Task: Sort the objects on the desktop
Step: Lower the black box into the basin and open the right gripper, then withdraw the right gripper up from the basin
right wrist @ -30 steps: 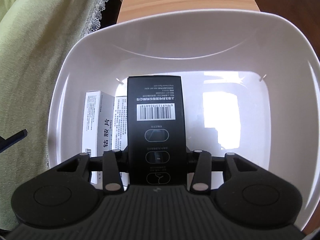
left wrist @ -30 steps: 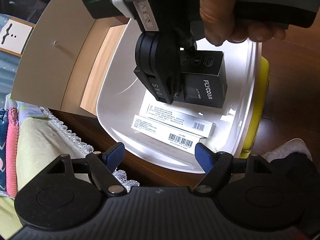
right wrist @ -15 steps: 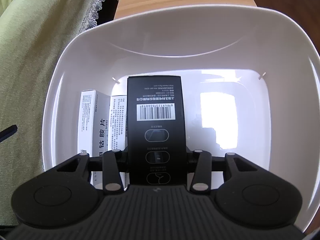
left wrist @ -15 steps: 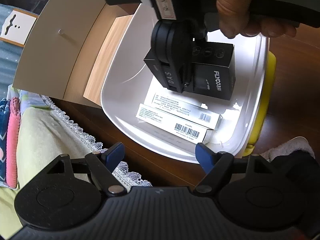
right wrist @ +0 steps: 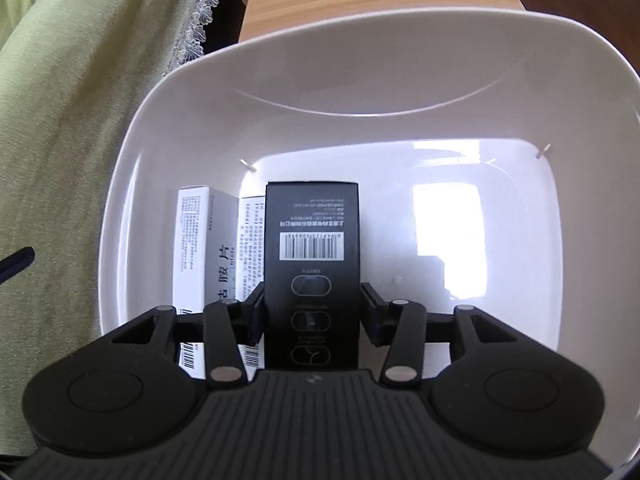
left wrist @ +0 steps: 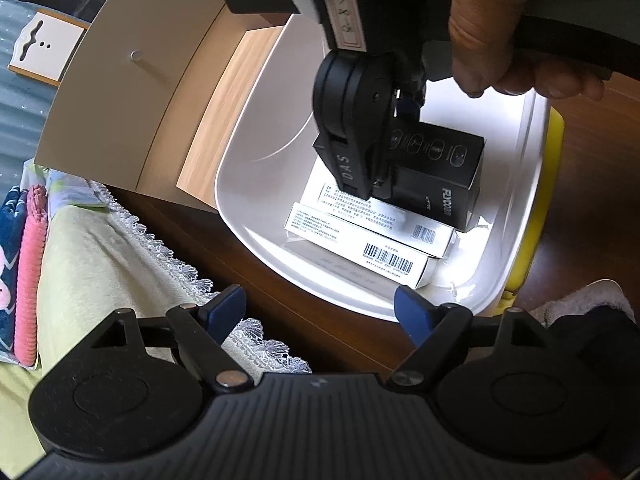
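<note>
Inside the white plastic tub (left wrist: 256, 184): the black rectangular cardboard box (right wrist: 312, 216) rests barcode face up, against the nearer of two long white cartons (left wrist: 360, 248) lying side by side
Right gripper (right wrist: 312, 304): low in the tub, jaws parted a little to either side of the black box, pads just off its sides, gripping nothing
Left gripper (left wrist: 320, 304): outside the tub's rim, above the dark wooden table (left wrist: 260, 280), blue-tipped jaws spread wide, empty
Hand (left wrist: 500, 40): above the tub, wrapped round the right gripper's handle
</note>
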{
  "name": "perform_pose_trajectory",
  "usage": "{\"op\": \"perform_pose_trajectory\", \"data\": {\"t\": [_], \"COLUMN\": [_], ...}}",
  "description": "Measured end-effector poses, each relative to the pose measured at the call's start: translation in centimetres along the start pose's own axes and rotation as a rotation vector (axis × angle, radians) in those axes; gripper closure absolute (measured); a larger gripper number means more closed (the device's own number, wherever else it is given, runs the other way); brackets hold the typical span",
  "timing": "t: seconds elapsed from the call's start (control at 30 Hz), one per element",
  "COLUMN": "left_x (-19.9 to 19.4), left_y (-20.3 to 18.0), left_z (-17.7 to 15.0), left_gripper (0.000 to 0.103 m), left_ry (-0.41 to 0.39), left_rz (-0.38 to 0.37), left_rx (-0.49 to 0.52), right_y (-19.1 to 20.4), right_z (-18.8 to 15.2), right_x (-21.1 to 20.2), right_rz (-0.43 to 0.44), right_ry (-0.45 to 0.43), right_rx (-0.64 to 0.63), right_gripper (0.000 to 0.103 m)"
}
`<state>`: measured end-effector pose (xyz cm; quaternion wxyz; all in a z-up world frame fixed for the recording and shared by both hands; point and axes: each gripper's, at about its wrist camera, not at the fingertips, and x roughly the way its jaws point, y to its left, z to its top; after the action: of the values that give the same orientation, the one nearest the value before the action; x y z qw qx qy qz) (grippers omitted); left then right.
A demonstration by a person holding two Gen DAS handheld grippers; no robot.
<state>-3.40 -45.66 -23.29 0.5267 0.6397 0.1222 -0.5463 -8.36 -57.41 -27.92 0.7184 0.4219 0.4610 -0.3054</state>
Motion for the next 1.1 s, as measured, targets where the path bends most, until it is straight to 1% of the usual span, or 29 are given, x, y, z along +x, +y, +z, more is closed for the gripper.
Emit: {"op": "perform_pose_trajectory", "data": {"t": [0.2,0.37,0.67,0.77,0.83,0.93,1.1], "left_x": [-0.2,-0.2,-0.3,-0.3,-0.4,-0.5,-0.6], "left_y": [0.3,0.4,0.3,0.2,0.2,0.3,0.6], "left_z": [-0.3,-0.2,-0.4,-0.5,-0.5,-0.7,-1.2], "left_gripper": [0.02,0.02,0.02,0.02,0.02,0.02,0.019], "left_ry": [-0.004,-0.003,-0.006,-0.007,-0.008,-0.005,0.009], "left_rz": [0.002,0.007,0.009,0.01,0.011,0.017,0.03], "left_rx": [0.006,0.003,-0.008,-0.012,-0.014,-0.026,-0.046], "right_y": [0.0,0.9,1.2,1.0,1.1,1.0,1.1], "right_z": [-0.4,-0.5,-0.5,-0.5,-0.5,-0.3,-1.3], "right_x": [-0.6,-0.4,-0.7,-1.3,-1.7,-2.4,-3.3], "right_rz": [0.018,0.074,0.066,0.059,0.047,0.034,0.043], "right_ry": [0.004,0.019,0.01,-0.002,-0.009,-0.004,0.063], "right_rx": [-0.001,-0.003,-0.025,-0.037,-0.053,-0.091,-0.186], "right_gripper": [0.059,0.055,0.053,0.05,0.046,0.044,0.044]}}
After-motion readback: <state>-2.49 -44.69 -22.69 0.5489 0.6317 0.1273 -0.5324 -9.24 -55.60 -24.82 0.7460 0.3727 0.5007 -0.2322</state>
